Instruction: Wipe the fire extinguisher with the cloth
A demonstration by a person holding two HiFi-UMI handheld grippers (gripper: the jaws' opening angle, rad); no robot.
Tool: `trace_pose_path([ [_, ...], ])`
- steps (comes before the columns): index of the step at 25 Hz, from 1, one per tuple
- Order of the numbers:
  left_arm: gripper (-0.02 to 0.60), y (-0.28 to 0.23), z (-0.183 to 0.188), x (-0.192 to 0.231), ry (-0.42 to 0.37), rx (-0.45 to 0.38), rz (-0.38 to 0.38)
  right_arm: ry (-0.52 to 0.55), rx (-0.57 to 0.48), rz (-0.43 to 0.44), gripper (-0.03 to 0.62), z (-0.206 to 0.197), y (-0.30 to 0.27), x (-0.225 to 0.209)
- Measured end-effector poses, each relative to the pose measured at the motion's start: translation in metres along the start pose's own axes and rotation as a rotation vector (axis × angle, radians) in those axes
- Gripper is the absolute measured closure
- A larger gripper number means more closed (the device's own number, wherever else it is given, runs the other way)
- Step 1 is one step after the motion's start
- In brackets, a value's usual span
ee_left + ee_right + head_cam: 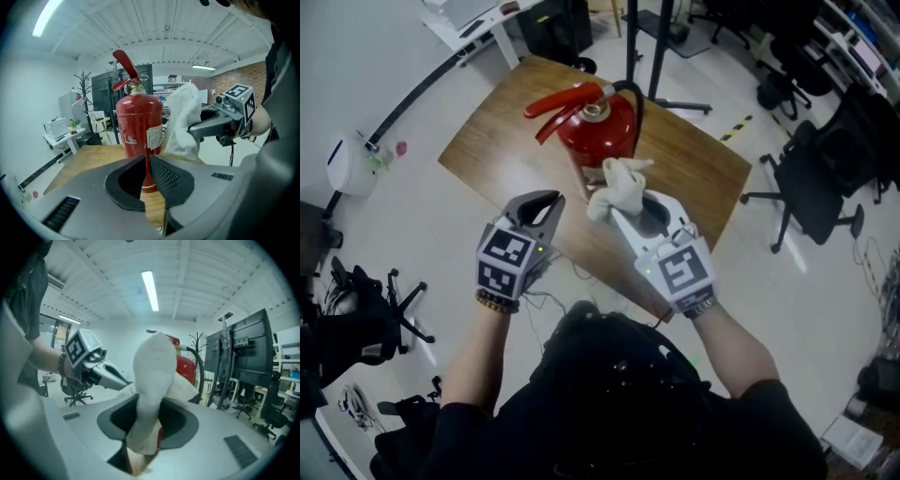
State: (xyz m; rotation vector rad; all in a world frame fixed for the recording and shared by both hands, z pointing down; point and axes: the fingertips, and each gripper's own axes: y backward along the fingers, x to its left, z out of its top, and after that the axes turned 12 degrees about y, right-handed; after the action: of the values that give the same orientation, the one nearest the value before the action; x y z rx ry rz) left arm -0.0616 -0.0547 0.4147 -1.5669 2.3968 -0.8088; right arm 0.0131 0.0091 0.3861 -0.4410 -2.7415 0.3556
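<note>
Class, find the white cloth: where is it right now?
In the head view the cloth is gripped in the right tongs, held above the wooden table, close to the near side of the red fire extinguisher at the picture's centre.

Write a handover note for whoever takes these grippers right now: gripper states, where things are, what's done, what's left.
Left gripper: shut, empty, pointing at the extinguisher.
Right gripper: shut on the cloth, held beside the extinguisher's body; whether it touches can't be told.
Extinguisher: upright on the table.
Done: cloth is in the gripper.
Left: wipe the extinguisher; how much is already wiped doesn't show.
</note>
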Motion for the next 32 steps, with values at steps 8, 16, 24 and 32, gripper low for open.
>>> trace_pose_path([
  [8,0.569,0.02,0.008,0.001,-0.007,-0.037,0.007,0.067,-0.064,-0.123,0.444,0.066,0.01,-0.049],
  [16,0.568,0.04,0.005,0.013,-0.016,-0.05,-0.014,0.094,-0.002,-0.144,0.442,0.099,-0.009,-0.072],
  [24,0.569,0.048,0.004,0.017,-0.026,-0.056,-0.059,0.088,0.123,-0.147,0.447,0.089,-0.019,-0.075],
  [32,0.569,0.052,-0.003,0.018,-0.049,-0.038,-0.12,0.08,0.205,-0.214,0.448,0.063,-0.011,-0.067],
])
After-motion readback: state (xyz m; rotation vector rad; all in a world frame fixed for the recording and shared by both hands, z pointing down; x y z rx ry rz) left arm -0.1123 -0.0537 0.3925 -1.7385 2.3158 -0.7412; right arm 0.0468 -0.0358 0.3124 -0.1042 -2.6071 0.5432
